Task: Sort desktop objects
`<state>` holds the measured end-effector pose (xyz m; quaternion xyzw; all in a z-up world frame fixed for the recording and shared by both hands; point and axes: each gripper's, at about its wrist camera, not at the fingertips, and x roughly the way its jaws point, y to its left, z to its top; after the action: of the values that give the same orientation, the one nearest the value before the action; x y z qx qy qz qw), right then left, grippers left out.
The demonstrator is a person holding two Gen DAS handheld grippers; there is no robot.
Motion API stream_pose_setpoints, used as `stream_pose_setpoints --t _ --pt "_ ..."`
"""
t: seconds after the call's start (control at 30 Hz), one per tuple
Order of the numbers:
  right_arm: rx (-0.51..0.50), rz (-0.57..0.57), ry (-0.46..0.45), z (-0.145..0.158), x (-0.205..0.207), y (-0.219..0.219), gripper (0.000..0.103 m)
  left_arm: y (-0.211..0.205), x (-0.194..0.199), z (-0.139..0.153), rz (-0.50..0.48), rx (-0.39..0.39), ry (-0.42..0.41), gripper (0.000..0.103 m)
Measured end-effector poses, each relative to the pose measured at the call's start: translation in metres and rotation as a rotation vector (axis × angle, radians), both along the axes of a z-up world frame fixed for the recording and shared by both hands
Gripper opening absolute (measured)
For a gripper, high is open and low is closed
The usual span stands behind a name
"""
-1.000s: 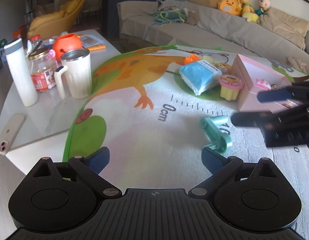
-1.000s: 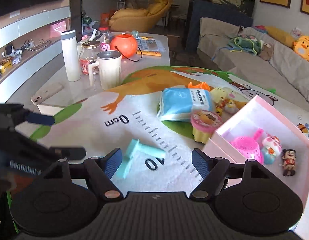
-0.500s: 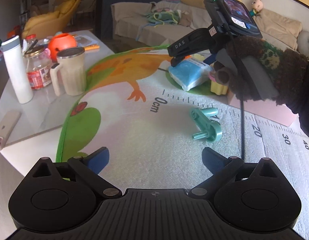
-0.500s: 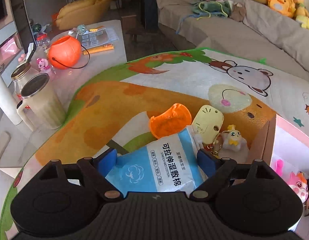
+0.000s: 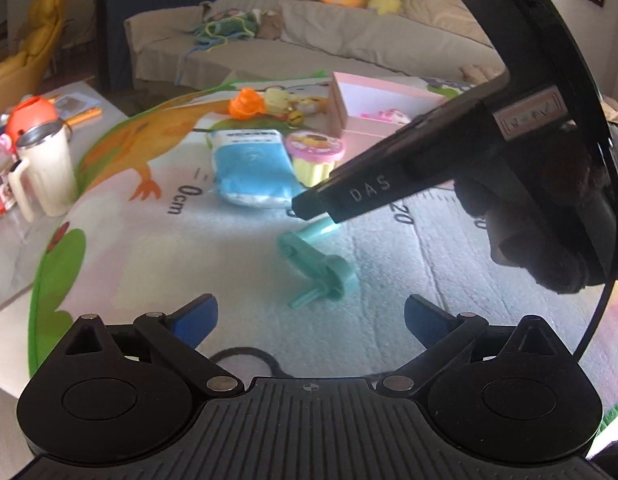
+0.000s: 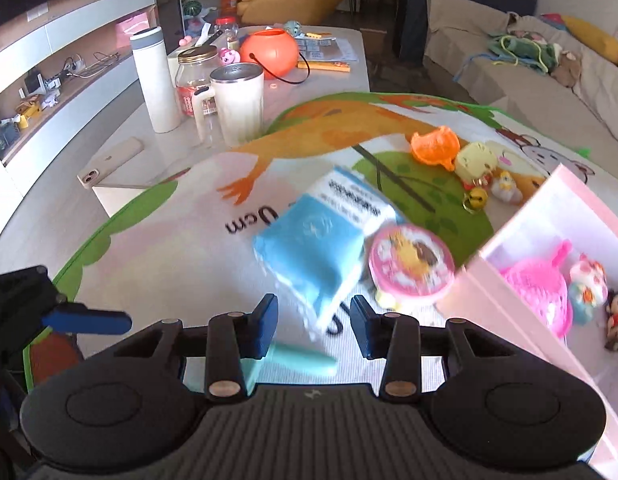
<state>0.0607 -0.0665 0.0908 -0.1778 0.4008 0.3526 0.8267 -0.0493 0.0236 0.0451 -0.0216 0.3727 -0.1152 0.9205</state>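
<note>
A teal plastic toy (image 5: 317, 260) lies on the play mat, just ahead of my open, empty left gripper (image 5: 311, 316). My right gripper (image 6: 313, 326) is partly open and empty; it hangs over the teal toy (image 6: 297, 360), whose shaft shows below its fingers. In the left wrist view the right gripper's body (image 5: 449, 160) covers the toy's far end. A blue wet-wipe pack (image 6: 325, 236) and a pink-lidded yellow cup (image 6: 411, 266) lie just beyond. The pink box (image 6: 521, 248) holds pink toys and small figures.
An orange shell (image 6: 435, 144), a yellow plush (image 6: 477, 162) and small trinkets lie at the mat's far side. A cream mug (image 6: 239, 104), glass jar (image 6: 195, 84), white bottle (image 6: 155, 80), orange pumpkin bucket (image 6: 271, 52) and phone (image 6: 111, 162) stand on the table's left. A sofa lies behind.
My right gripper has swung back from over the wet-wipe pack to above the teal toy, and its fingers have narrowed. My left gripper moved closer to the toy.
</note>
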Motion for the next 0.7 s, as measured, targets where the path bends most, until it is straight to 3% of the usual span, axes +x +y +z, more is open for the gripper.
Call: stream_pose_setpoints --t 0.17,0.33,0.53,0.6,0.7 --pt "0.068 -0.039 -0.062 0.007 -0.036 -0.041 0.040 -0.010 0.001 -0.007 0.019 0.056 0.028 0.102" --pt "0.190 -0.033 0.007 0.012 -0.043 -0.041 0.040 0.002 0.001 -0.008 0.102 0.143 0.052 0.102" --pt "0.163 0.030 0.026 -0.013 -0.050 -0.010 0.040 0.032 -0.008 -0.003 0.153 0.179 0.077 0.103" --pt "0.122 0.028 -0.006 -0.019 -0.054 -0.009 0.025 0.040 -0.005 -0.001 0.187 0.181 0.082 0.103" --pt "0.104 -0.025 -0.012 -0.024 -0.053 -0.032 0.023 0.039 0.007 0.006 0.202 0.183 0.045 0.103"
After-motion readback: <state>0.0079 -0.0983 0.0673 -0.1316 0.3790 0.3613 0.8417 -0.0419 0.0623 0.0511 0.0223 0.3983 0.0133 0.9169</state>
